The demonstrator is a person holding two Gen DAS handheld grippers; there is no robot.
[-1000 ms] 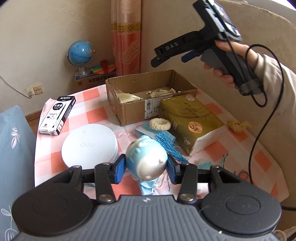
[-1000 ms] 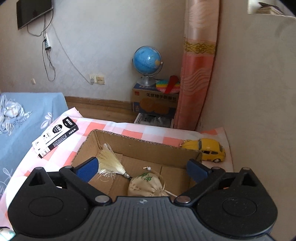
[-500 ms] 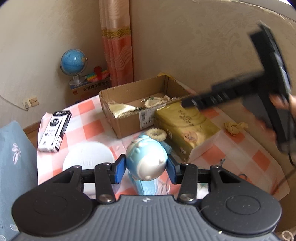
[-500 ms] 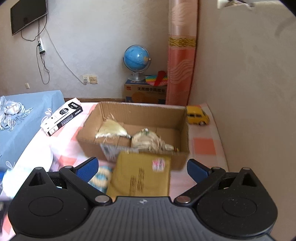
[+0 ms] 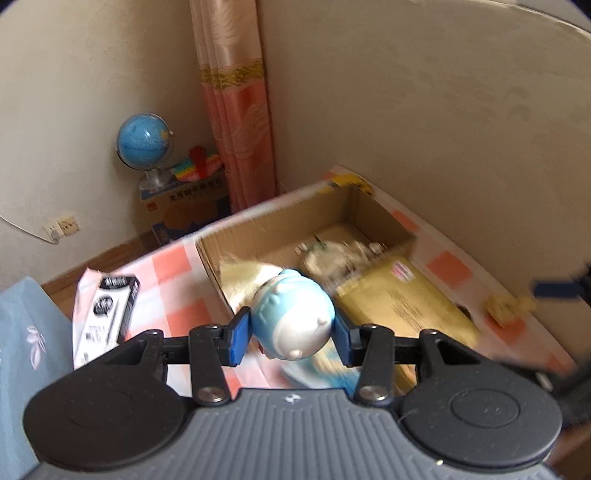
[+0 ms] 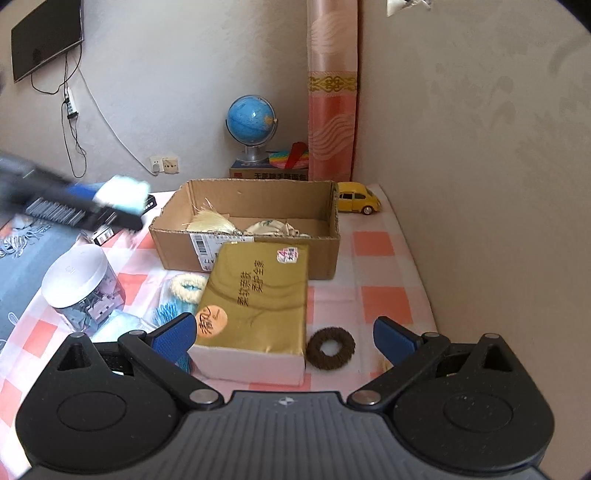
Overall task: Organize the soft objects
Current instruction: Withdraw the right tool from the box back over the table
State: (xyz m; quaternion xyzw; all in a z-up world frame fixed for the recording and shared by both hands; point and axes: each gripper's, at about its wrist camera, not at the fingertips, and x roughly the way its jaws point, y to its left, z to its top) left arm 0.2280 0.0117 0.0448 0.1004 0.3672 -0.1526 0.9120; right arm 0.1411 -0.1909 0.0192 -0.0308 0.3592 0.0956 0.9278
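Both the left gripper (image 5: pixel 291 341) and the right gripper (image 6: pixel 284 338) had black linkage arms, silver screws, ribbed grey housings and blue-padded fingers (image 5: pixel 236 339).

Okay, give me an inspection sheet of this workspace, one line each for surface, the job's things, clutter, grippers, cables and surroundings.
Surface: checked cloth, pink and white, crowded.
Job's things: cardboard box open, with a tassel and a pouch inside; blue toy held above the box's near edge; tissue pack against the box front; cream scrunchie and brown scrunchie on the cloth.
Clutter: white tub, toy car, black carton.
Grippers: left gripper shut on the blue toy; right gripper open, over the tissue pack.
Cables: wall cables below the TV.
Surroundings: globe, curtain, wall sockets.
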